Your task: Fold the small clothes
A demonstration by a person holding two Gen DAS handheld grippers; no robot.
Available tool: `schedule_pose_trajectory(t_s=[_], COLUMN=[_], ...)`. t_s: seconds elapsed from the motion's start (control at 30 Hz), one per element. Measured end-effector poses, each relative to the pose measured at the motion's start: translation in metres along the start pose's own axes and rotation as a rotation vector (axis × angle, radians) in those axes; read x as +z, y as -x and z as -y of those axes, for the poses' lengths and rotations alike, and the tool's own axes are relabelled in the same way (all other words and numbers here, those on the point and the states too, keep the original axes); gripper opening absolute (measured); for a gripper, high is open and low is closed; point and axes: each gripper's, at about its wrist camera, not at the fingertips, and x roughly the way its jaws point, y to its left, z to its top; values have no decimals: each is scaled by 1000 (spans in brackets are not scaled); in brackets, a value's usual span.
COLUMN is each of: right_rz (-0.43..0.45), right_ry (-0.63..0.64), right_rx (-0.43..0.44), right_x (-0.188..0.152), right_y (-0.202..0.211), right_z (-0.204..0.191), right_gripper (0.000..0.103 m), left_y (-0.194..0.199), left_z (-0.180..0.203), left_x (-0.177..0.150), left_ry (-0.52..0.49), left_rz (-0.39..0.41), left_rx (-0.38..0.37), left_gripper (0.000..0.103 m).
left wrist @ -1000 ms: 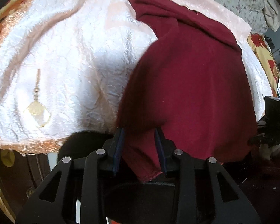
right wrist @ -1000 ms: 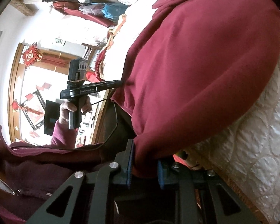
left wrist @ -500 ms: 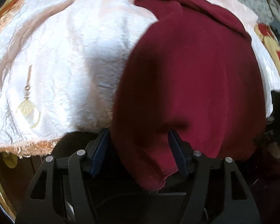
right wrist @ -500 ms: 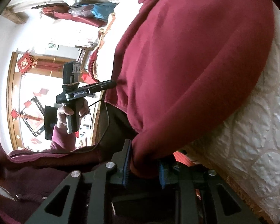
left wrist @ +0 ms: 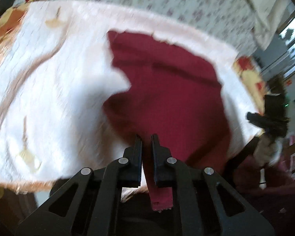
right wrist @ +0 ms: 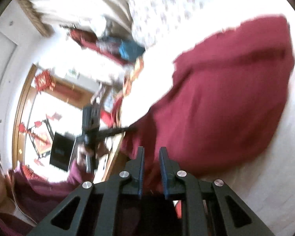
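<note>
A pale quilted bedspread (left wrist: 49, 90) carries the dark red garment (left wrist: 167, 90), which reaches from mid-bed to its near edge. The left gripper (left wrist: 146, 139), tilted steeply down, has just closed and pinches the garment's near hem. The right gripper (right wrist: 151, 153), held nearly level, has been closing on another hem corner.

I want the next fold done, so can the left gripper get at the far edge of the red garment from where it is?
Probably not yet: the left gripper is shut on the red garment, near edge.
</note>
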Motion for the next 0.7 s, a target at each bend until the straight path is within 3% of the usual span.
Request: schedule_pose_trajectory(t_s=[0.1, 0.2, 0.23, 0.3, 0.33, 0.37, 0.47, 0.57, 0.7], right_rz=[50, -60, -103, -191, -223, -257, -369, -467, -586], right_ry=[25, 207, 237, 245, 258, 296, 556, 726, 908], right_rx=[-44, -225, -236, -231, -246, -273, -388, -373, -457], right_x=[19, 11, 3, -14, -21, -28, -49, -63, -77], right_y=[12, 1, -4, -14, -18, -23, -48, -74, -117], right_z=[-1, -24, -31, -35, -35, -39, -67, -81, -70], right_gripper=[14, 15, 16, 42, 64, 67, 67, 67, 67], left_y=[-10, -21, -26, -28, -27, -28, -27, -24, -27], left_z=[8, 11, 10, 8, 6, 5, -1, -1, -2], left_x=[17, 23, 22, 24, 26, 26, 22, 18, 19], left_ry=[-36, -41, -41, -27, -19, -13, 0, -3, 5], left_rz=[11, -1, 1, 4, 4, 4, 0, 5, -1], left_rx=[4, -17, -15, -24, -26, -18, -9, -4, -7], left_gripper=[7, 7, 7, 7, 7, 7, 7, 7, 7])
